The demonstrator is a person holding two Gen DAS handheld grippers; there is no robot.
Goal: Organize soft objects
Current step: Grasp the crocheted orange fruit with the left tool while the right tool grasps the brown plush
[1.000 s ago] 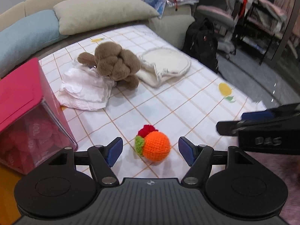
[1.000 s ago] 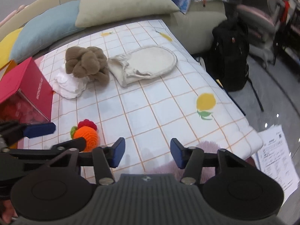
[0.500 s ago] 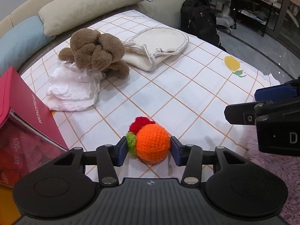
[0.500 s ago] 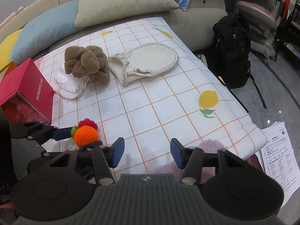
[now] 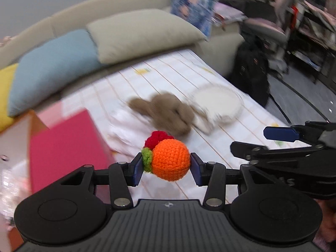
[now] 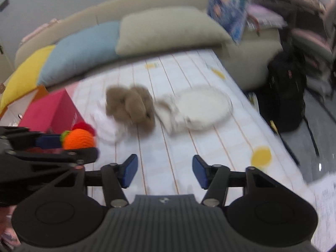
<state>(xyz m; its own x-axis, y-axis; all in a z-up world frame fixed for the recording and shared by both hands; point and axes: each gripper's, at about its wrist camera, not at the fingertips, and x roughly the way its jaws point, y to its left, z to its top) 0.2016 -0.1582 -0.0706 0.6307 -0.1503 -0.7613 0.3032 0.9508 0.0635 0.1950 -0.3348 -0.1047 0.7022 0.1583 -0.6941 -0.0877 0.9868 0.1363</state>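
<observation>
Between your left gripper's [image 5: 167,166] clenched pads, the crochet orange [image 5: 171,159] could roll out toward six o'clock; your right gripper [image 6: 164,172] hangs released.

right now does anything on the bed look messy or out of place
Yes. The brown plush toy lies in a heap partly over crumpled white cloths, beside a rumpled cream pouch. The left gripper holds the knitted orange squarely.

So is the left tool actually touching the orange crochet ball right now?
Touching. The left wrist view shows the left tool with a blue pad pressed against each side of the orange crochet ball, no gap visible, and the ball held clear of the bed.
</observation>
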